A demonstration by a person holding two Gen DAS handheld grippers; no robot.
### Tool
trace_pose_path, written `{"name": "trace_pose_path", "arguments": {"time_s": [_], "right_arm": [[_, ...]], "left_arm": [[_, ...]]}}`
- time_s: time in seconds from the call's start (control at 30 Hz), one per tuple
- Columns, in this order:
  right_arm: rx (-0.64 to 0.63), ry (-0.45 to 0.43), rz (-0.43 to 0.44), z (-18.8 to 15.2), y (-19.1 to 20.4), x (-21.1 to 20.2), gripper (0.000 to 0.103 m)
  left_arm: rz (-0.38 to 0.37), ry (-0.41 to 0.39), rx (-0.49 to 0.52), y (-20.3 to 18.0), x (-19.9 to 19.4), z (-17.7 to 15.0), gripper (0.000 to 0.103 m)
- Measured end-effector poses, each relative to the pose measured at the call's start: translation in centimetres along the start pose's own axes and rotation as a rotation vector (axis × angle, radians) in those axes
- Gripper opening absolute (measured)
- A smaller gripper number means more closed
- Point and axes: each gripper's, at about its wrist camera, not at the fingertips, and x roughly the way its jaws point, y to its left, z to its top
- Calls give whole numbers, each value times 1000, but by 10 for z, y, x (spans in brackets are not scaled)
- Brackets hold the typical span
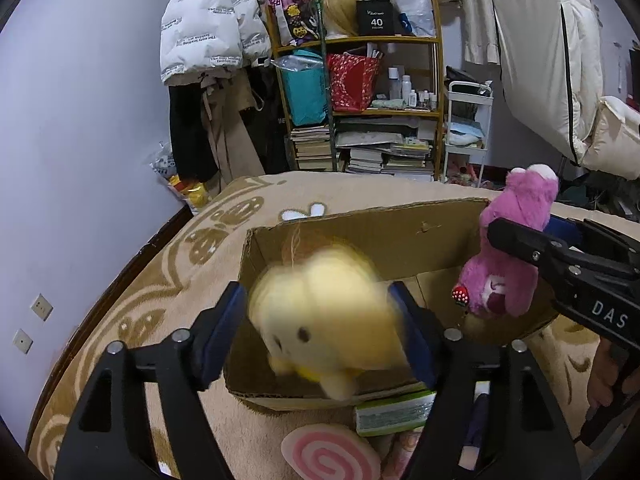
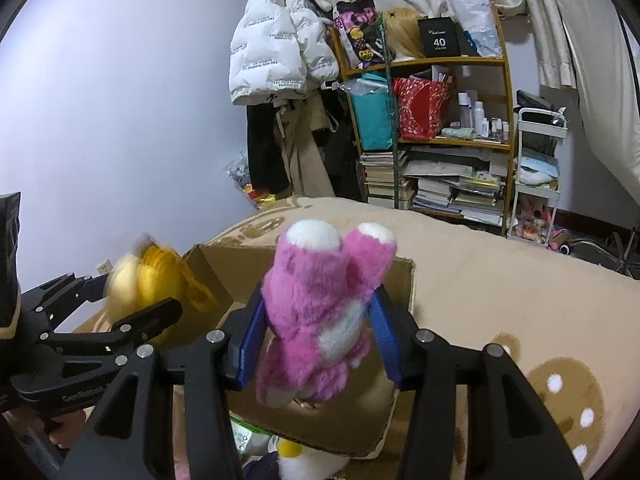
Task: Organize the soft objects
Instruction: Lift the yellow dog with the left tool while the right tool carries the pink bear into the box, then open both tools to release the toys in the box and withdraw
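An open cardboard box (image 1: 360, 236) stands on a beige patterned blanket (image 1: 168, 280). My left gripper (image 1: 320, 332) holds its blue pads wide at the sides of a blurred yellow plush toy (image 1: 324, 320) over the box's near left part; whether they still touch it is unclear. My right gripper (image 2: 320, 328) is shut on a pink plush bear (image 2: 320, 300), held upside down over the box (image 2: 400, 280). In the left wrist view the bear (image 1: 508, 256) hangs at the box's right side. In the right wrist view the yellow toy (image 2: 148, 280) is blurred at the left.
A pink spiral plush (image 1: 328, 456) and a green-white packet (image 1: 396, 410) lie in front of the box. A white and yellow plush (image 2: 304, 460) lies below the box. A cluttered shelf (image 1: 360, 92), hanging coats (image 1: 212, 20) and a white cart (image 1: 468, 128) stand behind the bed.
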Motion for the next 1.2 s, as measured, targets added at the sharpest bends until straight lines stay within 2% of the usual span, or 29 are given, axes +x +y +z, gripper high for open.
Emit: {"name": "trace_pose_path", "arguments": {"time_s": [0.13,0.23,0.37,0.5,0.6,0.67,0.93,1.2], "right_arm": [[-6,10,8,-1,3,-4,55],[-18,-4,0,-2,7,-12,63],[-22,-18,-12,0,11,-25,66],[18,-27,-15,0,13,-41,90],[20,-38,-21,1,16,-55,98],[21,-52,-28,2,19,-67,103],[52,-67,-47,-1,27,-100,103],[66,-32,-47,-17,37,-120,103]], "left_arm": [[18,7,20,-3,-1,-1,81],[20,11,15,-3,-6,-1,85],[-8,42,-12,2,-15,-1,85],[-17,49,-25,5,-35,-2,85],[-9,32,-35,6,-52,-3,95],[4,9,-40,8,-67,-4,97],[22,24,-67,23,-105,-16,100],[42,63,-83,32,-125,-29,100]]}}
